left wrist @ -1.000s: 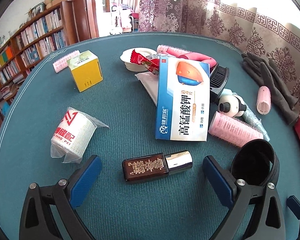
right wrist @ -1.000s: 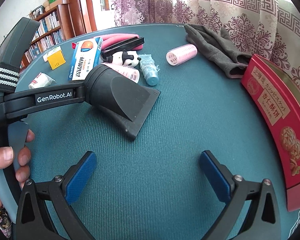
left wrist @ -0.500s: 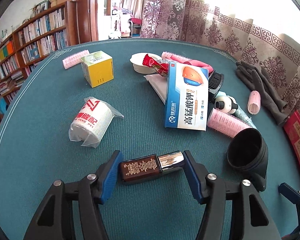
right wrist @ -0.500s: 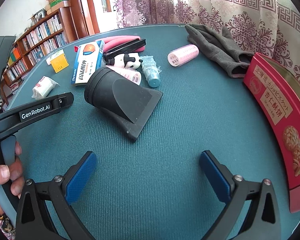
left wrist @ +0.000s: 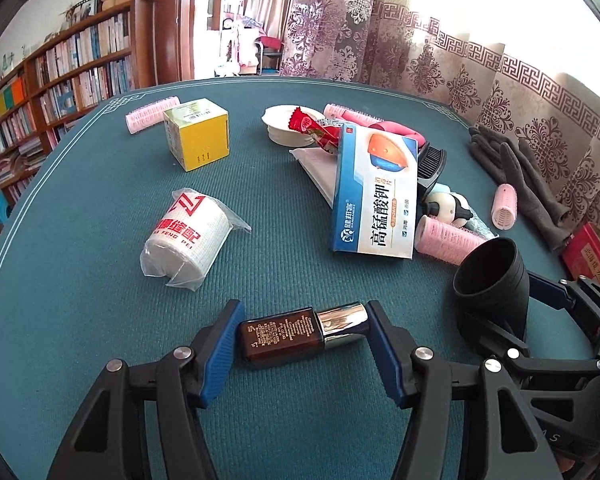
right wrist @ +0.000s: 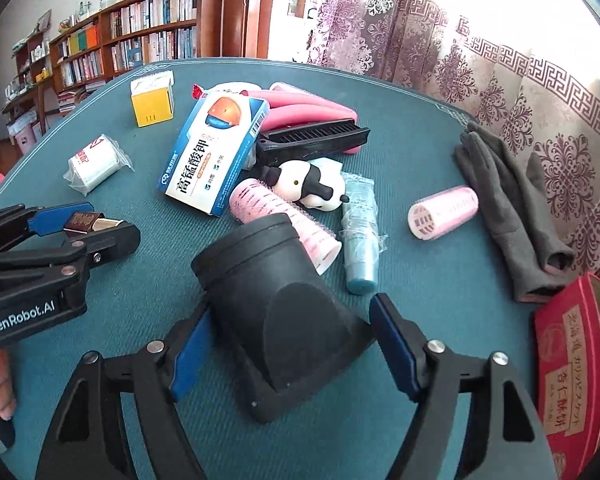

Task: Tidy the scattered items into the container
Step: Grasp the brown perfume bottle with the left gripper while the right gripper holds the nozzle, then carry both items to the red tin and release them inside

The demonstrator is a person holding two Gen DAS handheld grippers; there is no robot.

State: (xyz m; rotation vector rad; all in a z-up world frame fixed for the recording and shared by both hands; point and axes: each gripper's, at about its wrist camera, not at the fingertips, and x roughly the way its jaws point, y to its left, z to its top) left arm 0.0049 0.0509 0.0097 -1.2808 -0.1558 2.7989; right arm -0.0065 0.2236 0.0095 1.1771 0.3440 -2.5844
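While the left claw (left wrist: 303, 338) is clenched on a small brown bottle (left wrist: 282, 334) with a silver cap, its 2 blue pads press the bottle's 2 ends, so the bottle's long axis runs straight across the gap from pad to pad. The bottle lies flat on the teal table (left wrist: 100, 208), or only just above it; I cannot tell which.

The right claw (right wrist: 288, 350) is closing around a black funnel-shaped nozzle (right wrist: 276, 300). The nozzle sits between its 2 blue pads, round mouth pointing away from the claw and flat flared end toward it, so its long axis lies along the claw's reach. The left pad looks to touch the nozzle's side, while a gap shows at the right pad, so this grip is not yet made.

Beyond the nozzle lie 2 pink hair rollers (right wrist: 444, 214), a black-and-white cow toy (right wrist: 304, 184), a blue and white medicine box (right wrist: 216, 148) and a black comb (right wrist: 312, 140). Farther off are a yellow box (right wrist: 152, 104), a wrapped white bandage roll (right wrist: 94, 164) and grey gloves (right wrist: 508, 208).

The red tin (right wrist: 572, 364), probably the container, lies at the far right edge of the right view, just beside the right claw. The right hand is nearer to it; the bottle in the left claw is well apart from it, across the table.
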